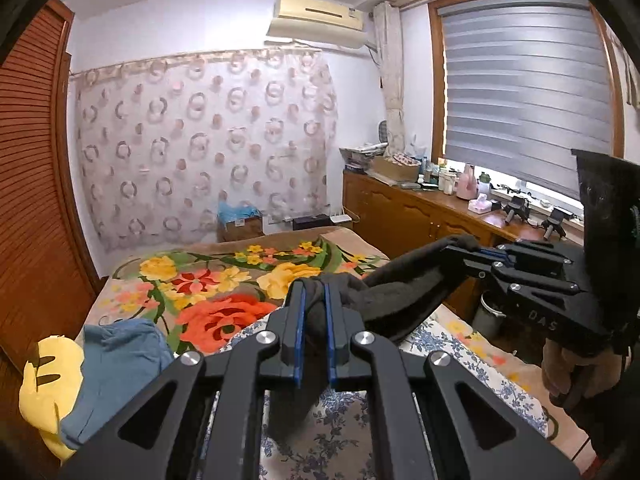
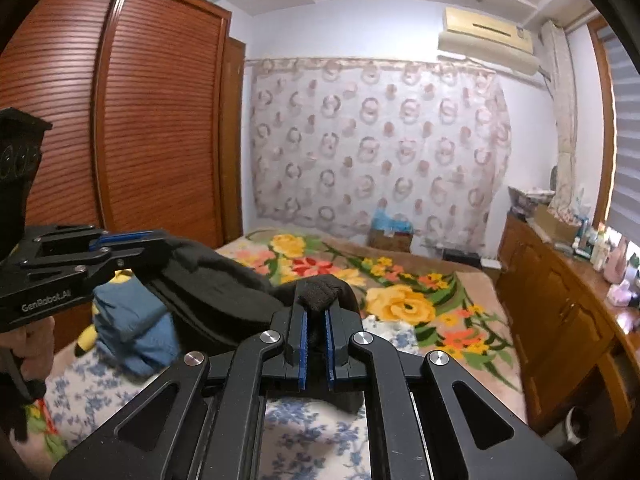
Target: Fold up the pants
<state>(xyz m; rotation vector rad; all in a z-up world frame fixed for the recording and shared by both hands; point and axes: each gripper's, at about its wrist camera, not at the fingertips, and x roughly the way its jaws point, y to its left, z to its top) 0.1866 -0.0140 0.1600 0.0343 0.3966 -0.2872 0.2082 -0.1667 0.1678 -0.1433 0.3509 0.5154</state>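
Floral bed (image 1: 224, 280) fills the middle of both views; above it black pants (image 1: 400, 300) hang stretched, long axis apparently side to side. Left gripper (image 1: 314, 300) and right gripper (image 2: 316, 320) fingers are clamped on the fabric. Folding seems barely begun.

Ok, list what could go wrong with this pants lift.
1. Both grippers pinch only small bunches of the pants: the left gripper and right gripper could lose the thick fabric, so it may slip out.
2. The cloth sags between them, so the fold may land creased or uneven.
3. The blue clothes and yellow toy lie close on the bed; the hanging pants might drag over them.
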